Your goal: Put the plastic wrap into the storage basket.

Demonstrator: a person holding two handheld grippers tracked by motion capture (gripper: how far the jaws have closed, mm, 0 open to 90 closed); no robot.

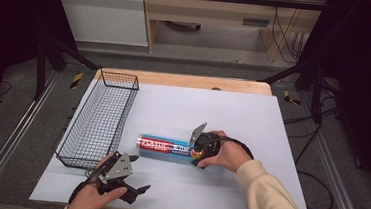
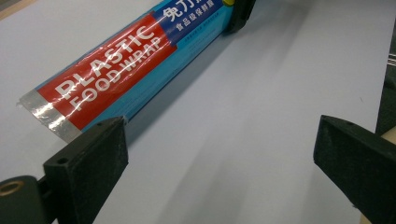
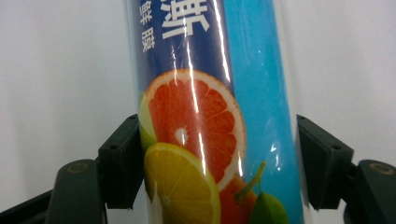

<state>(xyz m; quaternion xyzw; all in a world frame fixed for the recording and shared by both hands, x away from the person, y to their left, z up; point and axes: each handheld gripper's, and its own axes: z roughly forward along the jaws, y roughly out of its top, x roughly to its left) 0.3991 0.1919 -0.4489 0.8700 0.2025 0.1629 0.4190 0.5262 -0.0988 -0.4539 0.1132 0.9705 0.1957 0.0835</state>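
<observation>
A roll of plastic food wrap [image 1: 162,146] in a blue and red sleeve lies flat on the white table sheet [image 1: 223,112], its length running left to right. My right gripper [image 1: 195,153] is shut on the roll's right end; in the right gripper view the two black pads [image 3: 122,161] press against the sleeve [image 3: 210,70] at its printed citrus fruit. My left gripper [image 1: 139,191] rests low near the table's front edge, open, with nothing between its jaws. In the left gripper view [image 2: 219,154] the roll's red end [image 2: 107,79] lies just beyond the left jaw.
A black wire basket [image 1: 119,79] with nothing in it stands along the left side of the sheet, a short gap from the roll's left end. The wooden table edge [image 1: 185,80] shows at the back. Dark frame posts stand on both sides.
</observation>
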